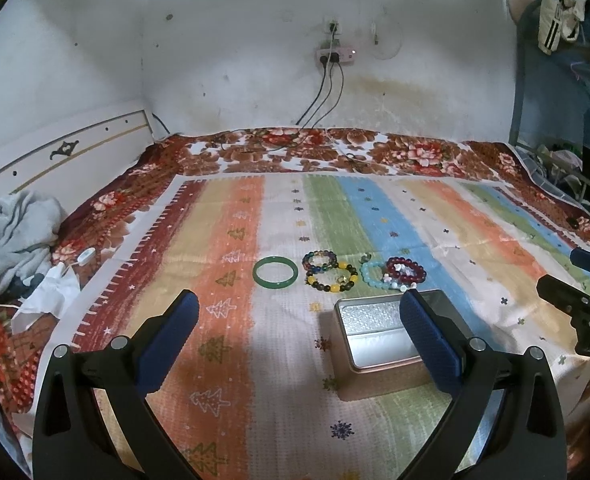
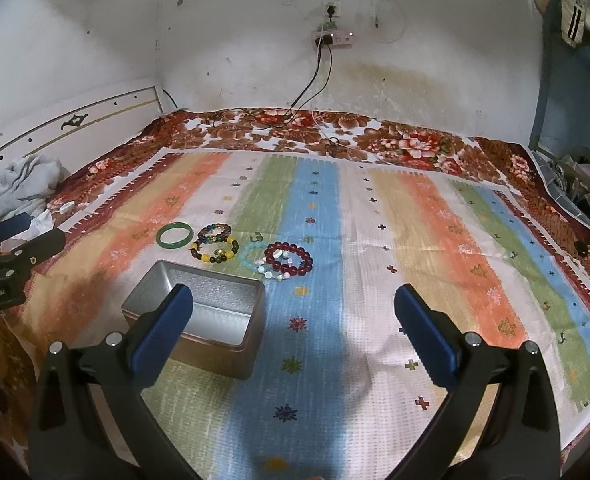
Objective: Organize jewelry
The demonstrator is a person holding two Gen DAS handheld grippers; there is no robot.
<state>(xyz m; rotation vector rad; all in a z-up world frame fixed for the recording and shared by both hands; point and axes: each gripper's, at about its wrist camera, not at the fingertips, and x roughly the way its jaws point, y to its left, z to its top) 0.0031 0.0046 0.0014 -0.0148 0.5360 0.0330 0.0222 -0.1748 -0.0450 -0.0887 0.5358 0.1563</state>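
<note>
Left gripper (image 1: 299,316): spread wide, empty, above striped cloth (image 1: 223,320).
Right gripper (image 2: 293,312): spread wide, empty.
Tin box (image 2: 199,312): lidless, empty, near cloth's front edge.
Green bangle (image 1: 275,272): flat, behind box, leftmost of row.
Beaded bracelets (image 1: 329,272): just beside bangle, overlapping.
Red bead bracelet (image 2: 289,256): right end, touching pale blue bracelet (image 2: 251,254).

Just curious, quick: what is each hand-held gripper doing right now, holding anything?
Left hand-held gripper: open, holding nothing.
Right hand-held gripper: open, holding nothing.

Green bangle (image 1: 275,278), dark red bead bracelet (image 1: 406,271), silver tin (image 1: 369,322), all on a striped cloth (image 1: 231,208) with tree motifs
</note>
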